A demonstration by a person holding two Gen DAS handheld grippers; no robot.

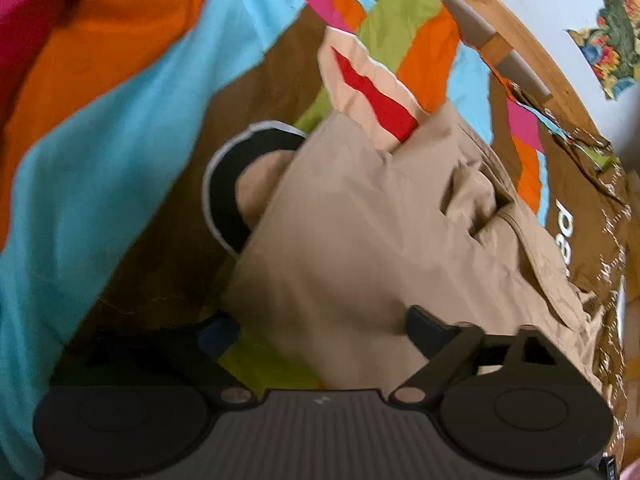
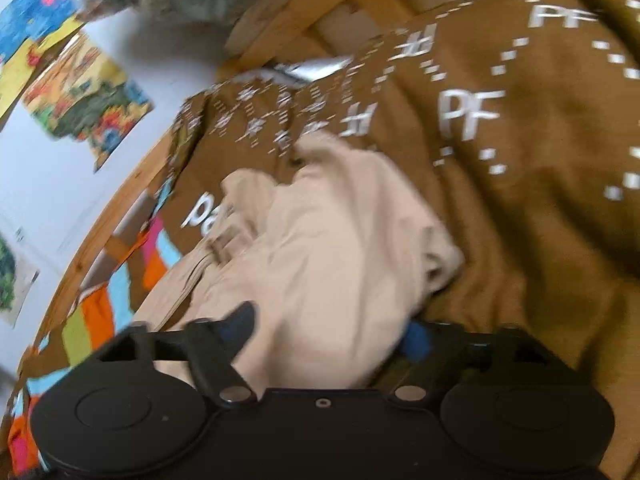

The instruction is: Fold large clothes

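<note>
Left gripper and right gripper: fingers spread wide, each straddling the beige garment on the striped bedspread; red-striped fold at 12 o'clock.

Tan garment fills the near centre between both sets of jaws, blocking direct passage. Open striped bedcover lies free to the left. Wooden bed rail and wall bound the far right. Brown patterned pillow obstructs beyond.
</note>
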